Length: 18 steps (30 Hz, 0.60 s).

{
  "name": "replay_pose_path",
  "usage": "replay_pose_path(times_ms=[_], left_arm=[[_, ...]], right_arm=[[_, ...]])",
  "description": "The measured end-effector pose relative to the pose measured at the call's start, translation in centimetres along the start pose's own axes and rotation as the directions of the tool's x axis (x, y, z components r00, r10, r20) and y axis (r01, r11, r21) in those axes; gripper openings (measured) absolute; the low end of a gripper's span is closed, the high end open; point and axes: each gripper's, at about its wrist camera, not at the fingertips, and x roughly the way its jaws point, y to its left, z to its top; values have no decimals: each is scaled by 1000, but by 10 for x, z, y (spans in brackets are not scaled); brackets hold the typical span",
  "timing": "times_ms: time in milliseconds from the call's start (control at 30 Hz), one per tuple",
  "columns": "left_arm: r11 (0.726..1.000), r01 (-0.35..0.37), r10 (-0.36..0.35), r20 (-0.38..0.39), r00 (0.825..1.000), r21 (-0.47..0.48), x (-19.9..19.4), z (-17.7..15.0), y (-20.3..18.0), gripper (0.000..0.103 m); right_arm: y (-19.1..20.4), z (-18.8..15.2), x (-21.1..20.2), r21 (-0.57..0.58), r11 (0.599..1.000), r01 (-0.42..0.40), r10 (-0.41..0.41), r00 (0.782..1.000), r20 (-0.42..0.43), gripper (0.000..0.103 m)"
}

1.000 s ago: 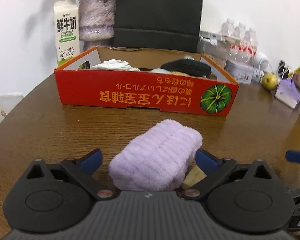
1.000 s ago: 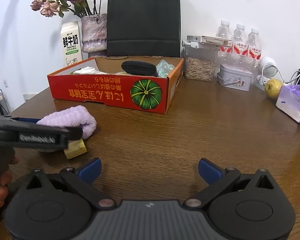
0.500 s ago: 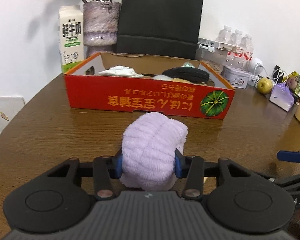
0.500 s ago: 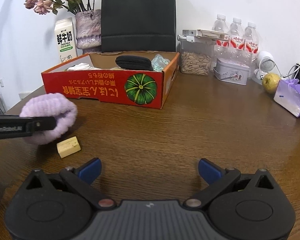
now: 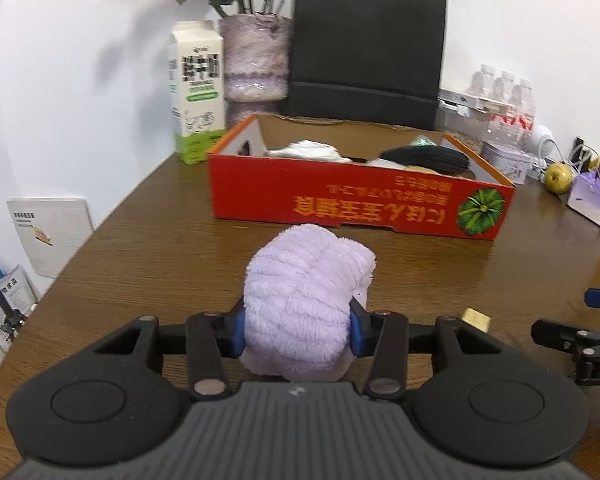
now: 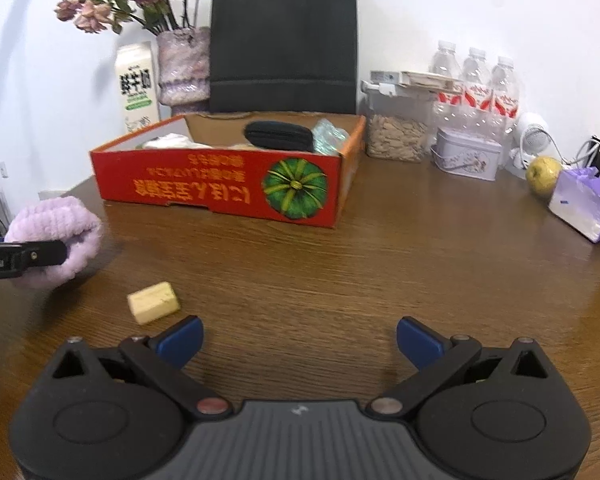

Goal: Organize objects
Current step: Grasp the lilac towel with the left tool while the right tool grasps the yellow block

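My left gripper point(image 5: 298, 330) is shut on a fluffy lilac rolled towel point(image 5: 306, 292) and holds it above the brown table, in front of the red cardboard box point(image 5: 360, 204). The towel also shows at the left of the right wrist view point(image 6: 56, 232), clamped by the left gripper point(image 6: 40, 258). The box point(image 6: 220, 188) holds a white cloth point(image 6: 168, 143), a black pouch point(image 6: 278, 136) and a clear bag. My right gripper point(image 6: 298, 338) is open and empty, low over the table. A small yellow block point(image 6: 154, 302) lies on the table just ahead and left of it.
Behind the box stand a milk carton point(image 6: 137, 88), a vase of dried flowers point(image 6: 182, 68) and a black paper bag point(image 6: 284, 40). To the right are a jar of seeds point(image 6: 396, 136), water bottles point(image 6: 476, 84), a tin point(image 6: 468, 158), an apple point(image 6: 544, 174) and a purple packet point(image 6: 584, 204).
My left gripper shut on the lilac towel and lifted it off the table, uncovering the yellow block. The right gripper stayed open and moved slightly forward.
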Motion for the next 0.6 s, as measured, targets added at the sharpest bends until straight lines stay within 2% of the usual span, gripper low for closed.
replay_pose_path(times_ms=[133,300,400,533,600], left_arm=[[1000,-11,11,2,1000,-12,0,2,14,46],[1000,-13,13,11,1000,-19,-2,4,27,46],[1000,-10,10,9,1000,-23,-2,4,33,46],[1000,1,-1,7,1000,-23,-4,3,35,47],[1000,12,-12,15,1000,-21,-7,3,35,47]], right_arm=[[17,3,-4,-11,1000,-20,20,999,42,103],[38,6,5,-43,998,-55,55,998,8,103],[49,9,7,-44,997,-65,66,998,19,100],[64,11,15,-64,994,-85,84,996,-10,82],[69,12,17,-68,993,-101,100,995,-18,77]])
